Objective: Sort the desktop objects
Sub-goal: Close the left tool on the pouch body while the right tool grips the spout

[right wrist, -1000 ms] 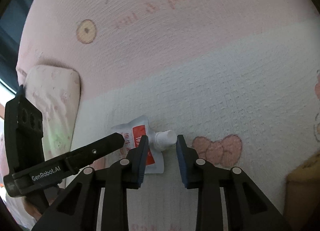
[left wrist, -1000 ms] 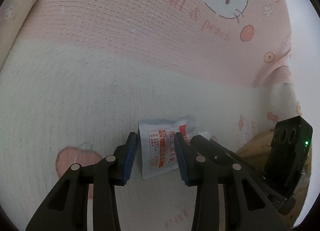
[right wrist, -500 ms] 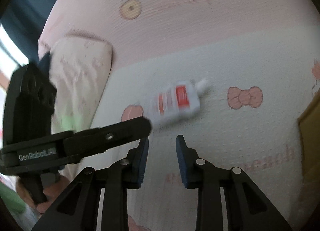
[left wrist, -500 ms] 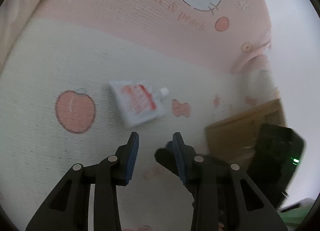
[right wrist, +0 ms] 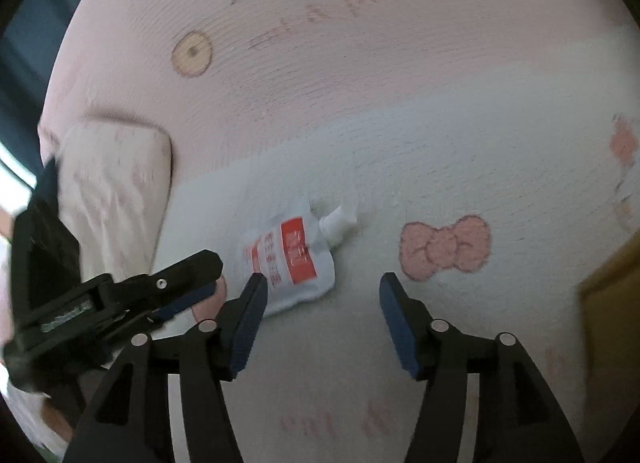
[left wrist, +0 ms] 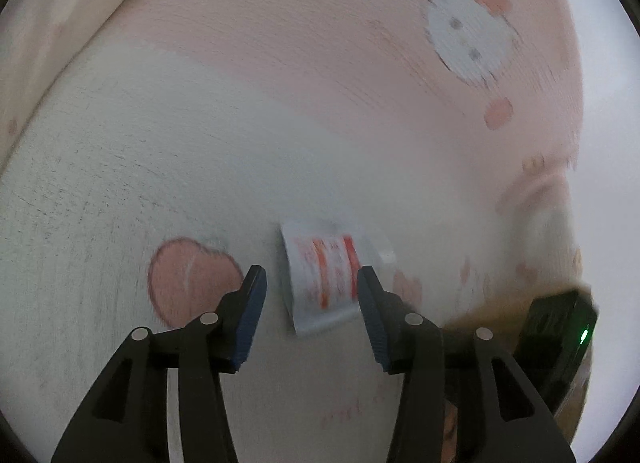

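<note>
Pink and white cartoon-printed fabric (right wrist: 440, 167) covers the whole surface, with a pillow (right wrist: 116, 183) at the left of my right camera's frame. Just left of that frame's centre lies the one thing I can see to sort: a small white spout pouch (right wrist: 290, 259) with red printing, flat on the cloth, its white cap (right wrist: 338, 219) pointing to the upper right. My left gripper (left wrist: 308, 305) reaches in from the lower left of that frame; in its own camera its fingers are spread and empty, framing the pouch's lower end without touching. My right gripper (right wrist: 322, 321), lower centre, is spread wide and empty, the pouch just ahead of its left finger. I judge the pouch light, soft and slick, likely to buckle. The stiff cap and neck look like the surest hold.
</note>
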Demonstrator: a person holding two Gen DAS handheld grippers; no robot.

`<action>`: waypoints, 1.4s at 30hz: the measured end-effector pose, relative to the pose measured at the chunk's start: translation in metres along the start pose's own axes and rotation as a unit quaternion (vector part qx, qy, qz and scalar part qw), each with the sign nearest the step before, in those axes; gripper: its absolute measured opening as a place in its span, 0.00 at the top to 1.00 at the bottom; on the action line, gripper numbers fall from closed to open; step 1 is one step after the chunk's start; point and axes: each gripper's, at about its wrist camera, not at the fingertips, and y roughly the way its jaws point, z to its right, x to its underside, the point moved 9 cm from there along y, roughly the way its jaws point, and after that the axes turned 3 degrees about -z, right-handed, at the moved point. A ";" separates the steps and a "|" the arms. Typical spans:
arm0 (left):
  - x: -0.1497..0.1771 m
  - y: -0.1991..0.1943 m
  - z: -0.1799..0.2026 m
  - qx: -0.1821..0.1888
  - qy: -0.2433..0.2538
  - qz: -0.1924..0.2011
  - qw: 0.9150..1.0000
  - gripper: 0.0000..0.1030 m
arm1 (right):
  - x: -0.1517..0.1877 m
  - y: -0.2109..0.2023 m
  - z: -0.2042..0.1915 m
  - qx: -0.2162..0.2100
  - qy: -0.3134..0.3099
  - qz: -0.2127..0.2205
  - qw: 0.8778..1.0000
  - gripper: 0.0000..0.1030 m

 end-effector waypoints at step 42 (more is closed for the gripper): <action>0.039 -0.005 0.017 -0.050 0.057 -0.029 0.997 0.51 | 0.017 0.000 -0.002 0.011 -0.018 -0.010 1.000 0.73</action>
